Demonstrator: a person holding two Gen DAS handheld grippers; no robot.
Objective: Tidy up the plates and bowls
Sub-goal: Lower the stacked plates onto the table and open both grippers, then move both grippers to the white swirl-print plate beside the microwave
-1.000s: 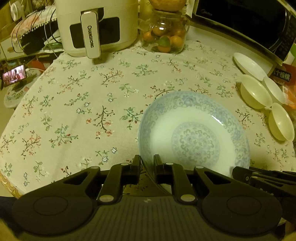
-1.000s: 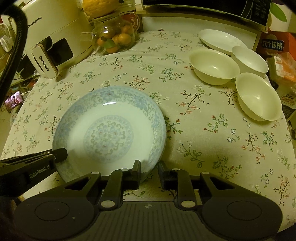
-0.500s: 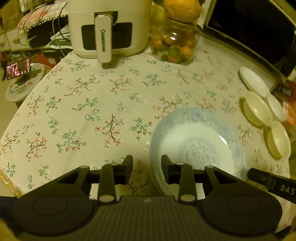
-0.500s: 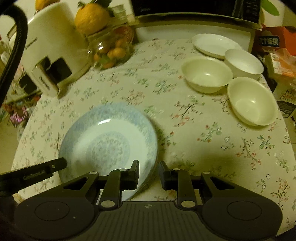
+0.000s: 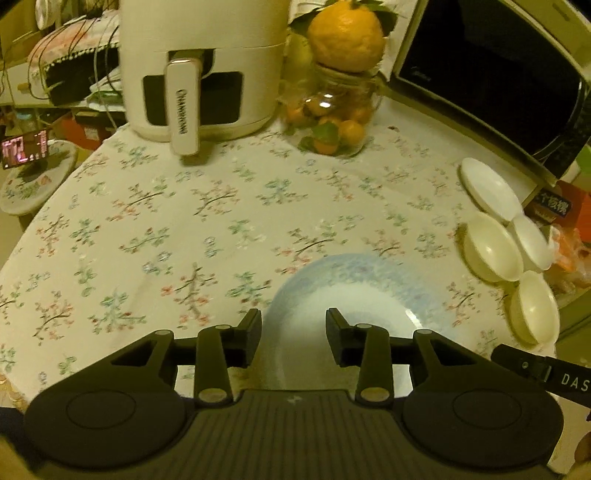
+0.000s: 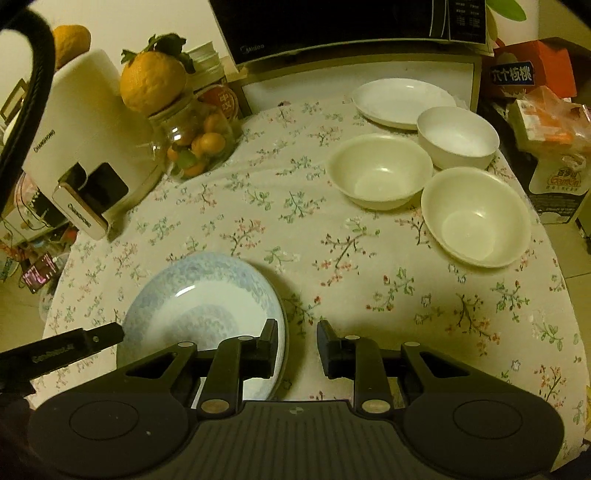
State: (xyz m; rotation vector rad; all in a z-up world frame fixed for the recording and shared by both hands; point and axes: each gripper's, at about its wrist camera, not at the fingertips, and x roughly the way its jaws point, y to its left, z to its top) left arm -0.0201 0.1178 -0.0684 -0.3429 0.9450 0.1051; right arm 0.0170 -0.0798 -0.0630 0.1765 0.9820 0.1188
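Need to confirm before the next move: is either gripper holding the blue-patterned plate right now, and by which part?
Nothing is held. The left gripper is opening, pads clear of the blue-patterned plate; the right gripper stands open beside its rim.

This is a lived-in home kitchen or dining corner, lit by warm, dim indoor light. The worktop [image 6: 369, 266] is covered with a floral-print tablecloth. At its back stand a white air fryer [image 5: 203, 66], a glass jar [image 6: 195, 144] of small orange and green fruits with a large orange citrus fruit [image 6: 153, 81] resting on its mouth, and a black-doored microwave oven [image 6: 347, 26]. Household crockery lies about: a blue-patterned plate [image 6: 207, 295], a white plate [image 6: 402, 99] and three white bowls [image 6: 380, 171]. Packaged foods [image 6: 554, 122] crowd the right edge. Beyond the left edge sit cluttered shelves with cables [image 5: 66, 66] and a small lit screen [image 5: 24, 147].
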